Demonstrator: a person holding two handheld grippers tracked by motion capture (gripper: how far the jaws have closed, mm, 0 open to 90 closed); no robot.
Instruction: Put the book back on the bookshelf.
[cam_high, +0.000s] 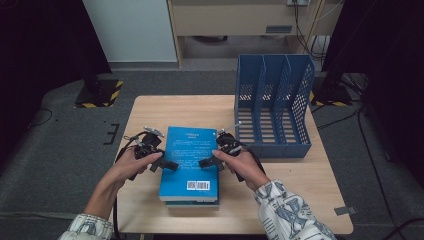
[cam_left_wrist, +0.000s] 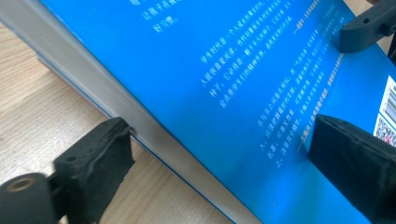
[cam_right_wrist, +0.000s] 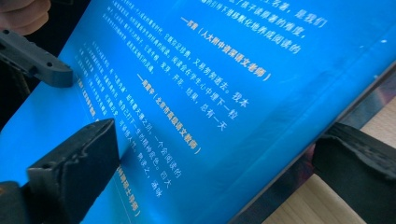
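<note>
A blue book (cam_high: 190, 160) with white print and a barcode lies on top of another book (cam_high: 192, 203) on the wooden table (cam_high: 160, 107). My left gripper (cam_high: 167, 164) holds its left edge: in the left gripper view (cam_left_wrist: 222, 140) one jaw lies on the cover (cam_left_wrist: 233, 84) and the other is set against the page edge below. My right gripper (cam_high: 206, 162) holds the right edge the same way (cam_right_wrist: 217, 140), one jaw on the cover (cam_right_wrist: 210, 84) and one under the raised edge. Each gripper view shows the other gripper's jaw resting on the cover farther off.
A blue three-slot file rack (cam_high: 272, 107) stands at the table's back right, just right of the book. Bare tabletop lies behind the book and along the front edge. Dark curtains flank the table and cables run over the floor at the right.
</note>
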